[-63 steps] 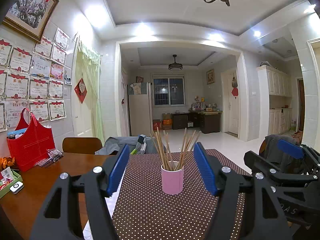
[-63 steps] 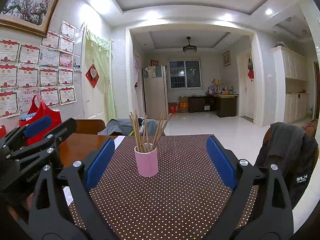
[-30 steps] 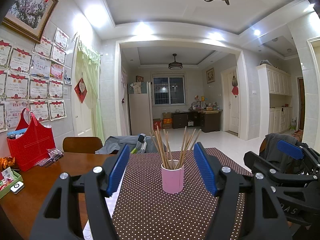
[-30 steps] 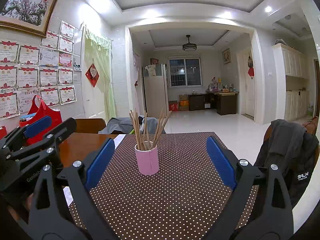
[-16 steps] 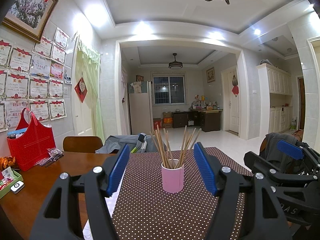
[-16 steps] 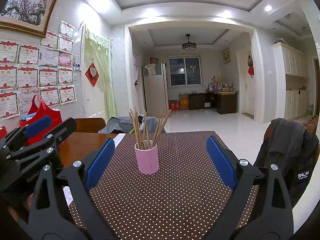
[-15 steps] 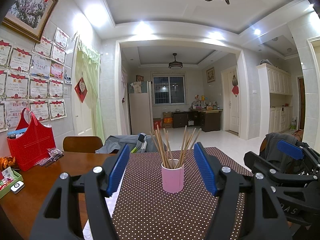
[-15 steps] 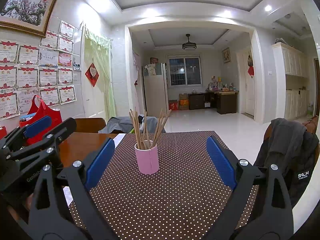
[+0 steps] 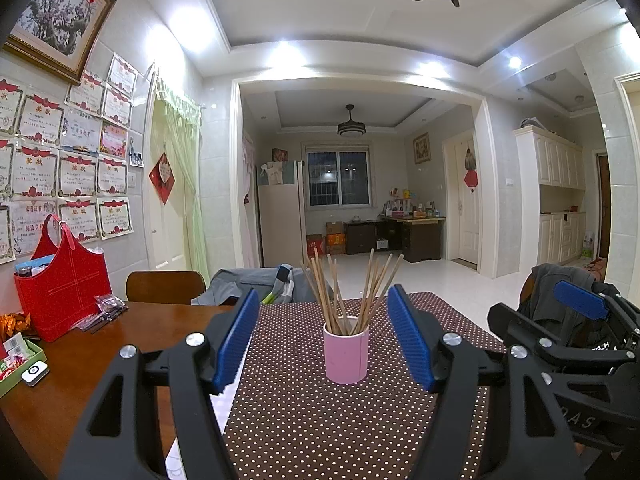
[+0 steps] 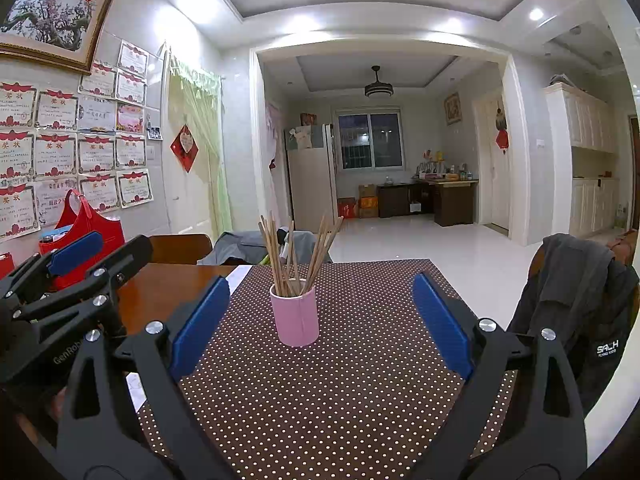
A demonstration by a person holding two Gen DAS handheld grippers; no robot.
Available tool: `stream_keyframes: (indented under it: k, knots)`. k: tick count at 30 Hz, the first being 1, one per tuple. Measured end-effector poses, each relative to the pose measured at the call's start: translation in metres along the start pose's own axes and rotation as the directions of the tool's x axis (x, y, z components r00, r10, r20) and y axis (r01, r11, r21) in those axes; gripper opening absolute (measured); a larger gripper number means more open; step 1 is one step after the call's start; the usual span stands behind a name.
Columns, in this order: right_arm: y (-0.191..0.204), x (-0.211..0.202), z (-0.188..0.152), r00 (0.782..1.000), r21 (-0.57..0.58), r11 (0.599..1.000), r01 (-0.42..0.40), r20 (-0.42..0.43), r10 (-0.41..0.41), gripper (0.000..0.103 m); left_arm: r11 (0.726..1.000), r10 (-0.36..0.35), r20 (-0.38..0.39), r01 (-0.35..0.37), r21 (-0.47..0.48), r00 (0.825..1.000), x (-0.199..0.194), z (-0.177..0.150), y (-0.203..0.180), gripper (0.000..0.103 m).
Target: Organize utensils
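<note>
Two black grippers with blue pads, your left gripper (image 9: 322,336) and your right gripper (image 10: 320,322), hover with jaws spread wide and nothing held, both aimed at the same target. By the look of it you are either at the very start or at the end of organizing: the only utensils in view already stand in their holder, and none lie loose on the table.

Largest first: the tiled room runs away at 12 o'clock to a dark window, with framed certificates on the wall at 9 o'clock and white cabinets at 3 o'clock. The brown wooden table (image 9: 80,364) carries a dark brown cloth with white dots (image 10: 320,392), and a grey jacket (image 10: 572,300) hangs on a chair at 3 o'clock. A red felt tote bag (image 9: 62,284) stands at 9 o'clock.

The pink cylindrical cup (image 9: 346,354) stands upright on the cloth, at 12 o'clock between your left pads but apart from them. The bundle of thin wooden chopsticks (image 9: 348,292) fans out of it.

If a stick must come out, you need to rise and pinch it above the rim.
</note>
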State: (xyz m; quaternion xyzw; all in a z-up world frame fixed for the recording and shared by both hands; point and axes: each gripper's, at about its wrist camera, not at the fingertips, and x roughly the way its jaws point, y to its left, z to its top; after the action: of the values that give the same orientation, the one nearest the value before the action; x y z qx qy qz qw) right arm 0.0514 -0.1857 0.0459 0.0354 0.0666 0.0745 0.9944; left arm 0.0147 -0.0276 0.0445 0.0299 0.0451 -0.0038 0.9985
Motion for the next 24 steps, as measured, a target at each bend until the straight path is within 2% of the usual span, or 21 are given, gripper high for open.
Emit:
stream_keyframes:
  k: [24]
  knots:
    - [0.0062,-0.004,-0.0054,1.0,0.007,1.0,-0.003,-0.006,0.003,0.091,1.0,-0.002,-0.003,0.002,0.0,1.0,0.0009,0.0009,-0.0005,0.066]
